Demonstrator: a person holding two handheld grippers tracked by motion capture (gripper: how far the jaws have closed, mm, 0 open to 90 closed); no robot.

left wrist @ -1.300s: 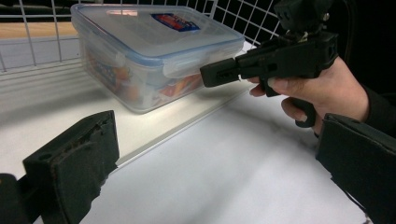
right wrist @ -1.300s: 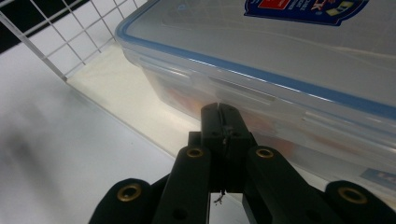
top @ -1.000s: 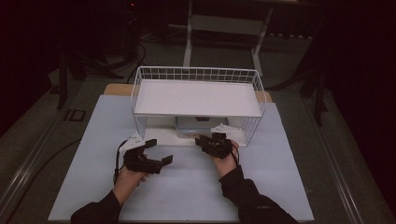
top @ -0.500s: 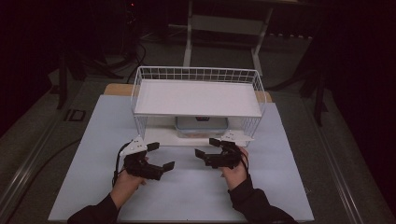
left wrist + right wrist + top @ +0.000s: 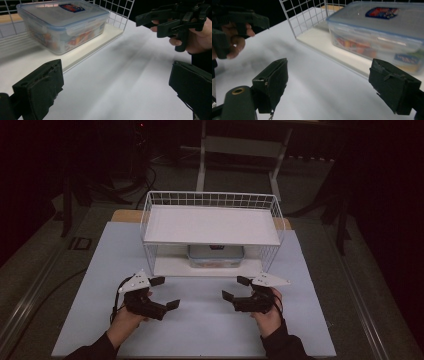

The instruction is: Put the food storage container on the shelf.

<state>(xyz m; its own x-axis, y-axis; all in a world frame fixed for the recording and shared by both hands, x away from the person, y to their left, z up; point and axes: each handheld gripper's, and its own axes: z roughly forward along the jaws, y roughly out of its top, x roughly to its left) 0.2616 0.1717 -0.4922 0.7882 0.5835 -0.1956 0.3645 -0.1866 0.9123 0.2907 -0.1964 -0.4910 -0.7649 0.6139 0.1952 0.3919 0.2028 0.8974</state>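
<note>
White tabletop [image 5: 200,330] lies bare between rack [image 5: 212,245] and both grippers.

The food container [image 5: 62,23] bears a red-and-blue lid sticker [image 5: 386,12], its print too blurred to read.

Clear lidded food box [image 5: 216,256] flat on rack's [image 5: 150,215] lower shelf

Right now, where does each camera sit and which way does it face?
High view: above the person's side, facing forward and down on the rack; both forearms show.
Left gripper view: on the left gripper, toward the container and right gripper.
Right gripper view: on the right gripper, toward the container.
Both gripper views share it.
</note>
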